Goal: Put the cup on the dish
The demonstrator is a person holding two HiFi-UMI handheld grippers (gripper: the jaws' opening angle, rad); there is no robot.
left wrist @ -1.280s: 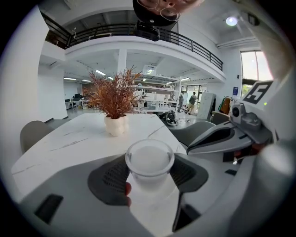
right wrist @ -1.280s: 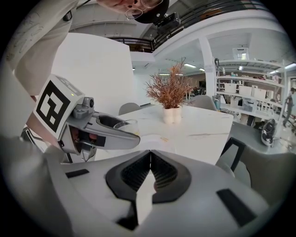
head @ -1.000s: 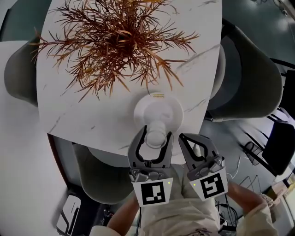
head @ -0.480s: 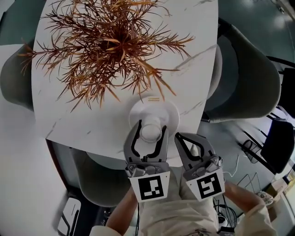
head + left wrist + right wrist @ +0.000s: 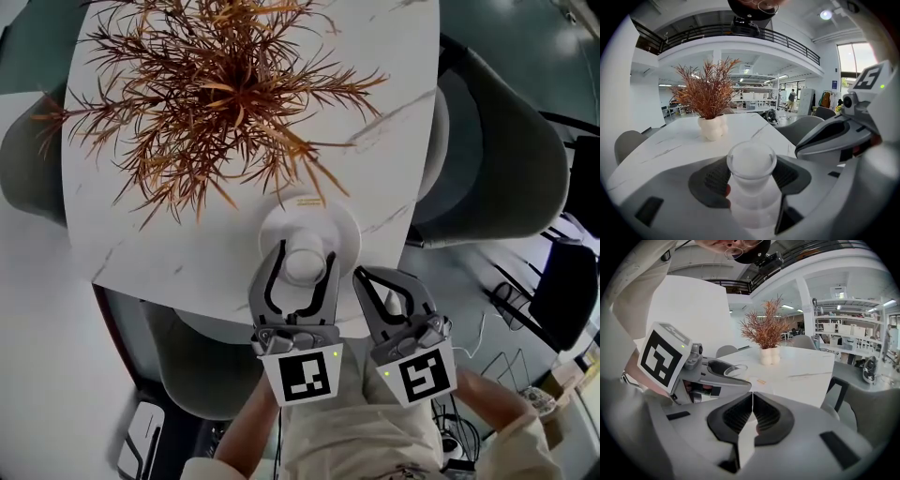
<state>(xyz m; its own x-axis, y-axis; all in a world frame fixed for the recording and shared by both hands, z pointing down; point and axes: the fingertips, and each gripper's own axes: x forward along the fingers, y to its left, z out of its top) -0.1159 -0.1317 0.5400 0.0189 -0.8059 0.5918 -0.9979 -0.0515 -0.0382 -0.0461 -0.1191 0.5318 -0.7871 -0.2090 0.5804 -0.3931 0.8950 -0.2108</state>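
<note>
Cup (image 5: 305,264), upright, pinched in left tongs (image 5: 303,253), directly over dish (image 5: 335,219).
Touching or hovering: unclear. Right tongs (image 5: 380,277) pressed together, empty, just beside.

In the head view the plant (image 5: 202,94) hides its own pot (image 5: 712,127), and the worktop (image 5: 394,112) runs off the top edge. Whether the cup (image 5: 305,264) touches the dish (image 5: 345,225) cannot be told. In the left gripper view the cup's foot is blurred.

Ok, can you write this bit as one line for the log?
left gripper: shut on frosted cup | cup: over white dish, contact unclear | right gripper: shut, empty, beside left | step: cup not yet released
</note>
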